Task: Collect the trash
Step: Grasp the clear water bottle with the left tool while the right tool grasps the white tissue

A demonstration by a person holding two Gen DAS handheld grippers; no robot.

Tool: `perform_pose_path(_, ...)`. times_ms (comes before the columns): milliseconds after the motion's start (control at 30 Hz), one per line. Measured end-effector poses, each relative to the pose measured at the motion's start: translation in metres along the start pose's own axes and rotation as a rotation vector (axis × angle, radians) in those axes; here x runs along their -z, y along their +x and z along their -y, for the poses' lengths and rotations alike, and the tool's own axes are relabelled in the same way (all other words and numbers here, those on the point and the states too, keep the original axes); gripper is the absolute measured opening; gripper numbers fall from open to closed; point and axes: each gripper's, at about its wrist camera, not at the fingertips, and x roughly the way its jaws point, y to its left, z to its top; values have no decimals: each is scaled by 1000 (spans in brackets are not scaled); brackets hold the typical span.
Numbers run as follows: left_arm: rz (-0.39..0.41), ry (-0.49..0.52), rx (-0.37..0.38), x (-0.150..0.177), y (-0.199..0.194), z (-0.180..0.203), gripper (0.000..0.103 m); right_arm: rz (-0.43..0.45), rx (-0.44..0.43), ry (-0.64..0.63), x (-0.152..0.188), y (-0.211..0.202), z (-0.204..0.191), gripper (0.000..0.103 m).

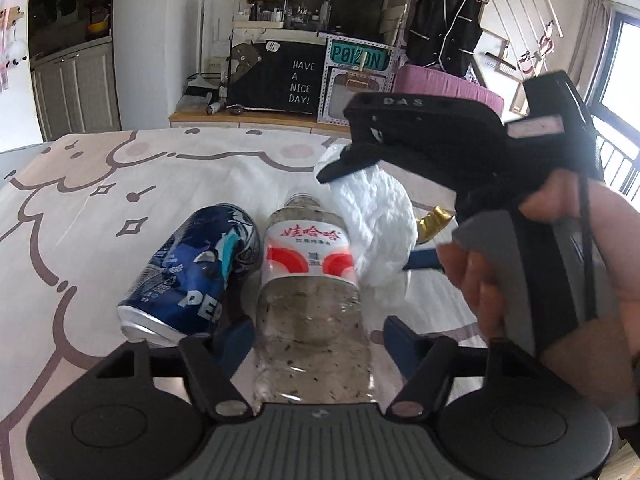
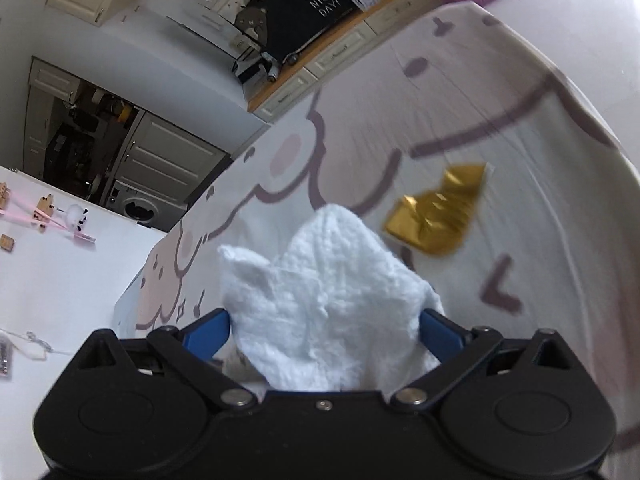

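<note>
A clear plastic bottle (image 1: pixel 310 300) with a red and white label lies on the bed between the blue fingers of my left gripper (image 1: pixel 318 338), which is open around it. A blue Pepsi can (image 1: pixel 192 272) lies just left of the bottle. My right gripper (image 2: pixel 326 330) is shut on a crumpled white tissue (image 2: pixel 332 300) and holds it above the sheet. The tissue also shows in the left wrist view (image 1: pixel 380 224), right of the bottle. A gold wrapper (image 2: pixel 436 216) lies on the sheet beyond the tissue, and part of it shows in the left wrist view (image 1: pixel 434 220).
The bed is covered with a white sheet (image 1: pixel 120 208) printed with a pink cartoon. Past its far edge stands a low wooden cabinet (image 1: pixel 248 118) with a black board and clutter. A pink bin (image 1: pixel 448 84) stands at the back right. White cupboards (image 2: pixel 172 160) stand on the left.
</note>
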Motion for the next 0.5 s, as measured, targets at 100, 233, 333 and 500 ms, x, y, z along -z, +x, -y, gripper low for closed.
perform_pose_path(100,-10,-17,-4,-2,4,-6,63,19,24,0,-4,8,-6,100)
perform_pose_path(233,-22,-50,5,-4,6,-12,62,44,50,4,-12,14,-10,92)
perform_pose_path(333,-28,-58,5,-5,8,-13,62,51,59,-7,-18,17,-10,85)
perform_pose_path(500,-36,-54,1,-6,8,-11,62,73,112,-43,-22,16,-7,45)
